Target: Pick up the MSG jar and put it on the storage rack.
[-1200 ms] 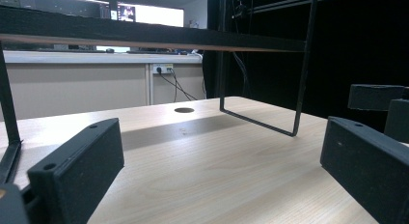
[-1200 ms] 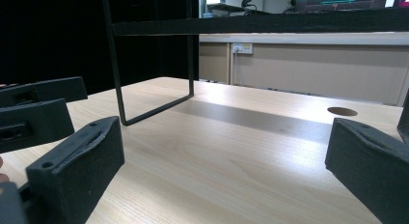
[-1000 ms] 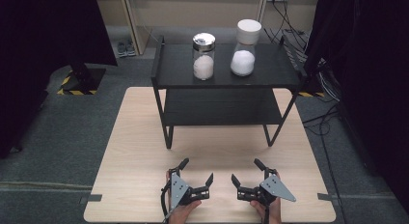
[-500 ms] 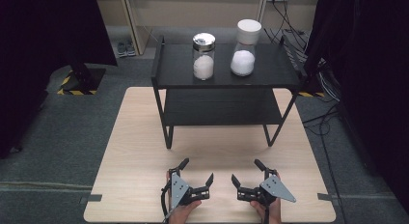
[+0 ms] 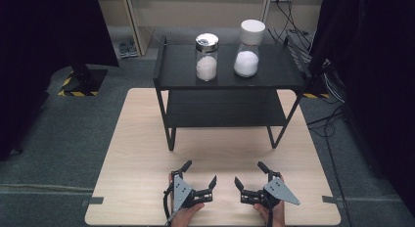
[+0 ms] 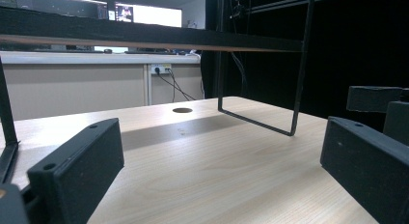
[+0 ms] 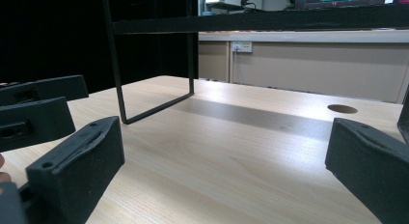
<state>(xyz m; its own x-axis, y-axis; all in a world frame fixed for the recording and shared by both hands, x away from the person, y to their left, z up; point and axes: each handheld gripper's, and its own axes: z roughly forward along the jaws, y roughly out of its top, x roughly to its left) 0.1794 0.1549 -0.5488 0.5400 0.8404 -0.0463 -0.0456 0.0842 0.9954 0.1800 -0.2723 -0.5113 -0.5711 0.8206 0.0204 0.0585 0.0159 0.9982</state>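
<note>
Two glass jars of white powder stand on the top of a black two-tier shelf (image 5: 178, 70): a metal-lidded jar (image 5: 206, 56) on the left and a white-lidded jar (image 5: 248, 49) on the right. Both grippers rest low on the wooden table (image 5: 142, 139), near its front edge. My left gripper (image 5: 199, 173) is open and holds nothing, as the left gripper view (image 6: 219, 161) confirms. My right gripper (image 5: 250, 173) is open too, with bare tabletop between its jaws (image 7: 224, 161). The two point slightly toward each other, and the shelf is well ahead of them.
The shelf's thin black legs (image 6: 299, 64) (image 7: 115, 64) rise ahead of each gripper, with a lower tier (image 5: 225, 109) between them. A round hole (image 6: 182, 110) (image 7: 342, 108) is cut in the tabletop under the shelf. Dark curtains flank the table, and cables (image 5: 337, 95) lie at the right.
</note>
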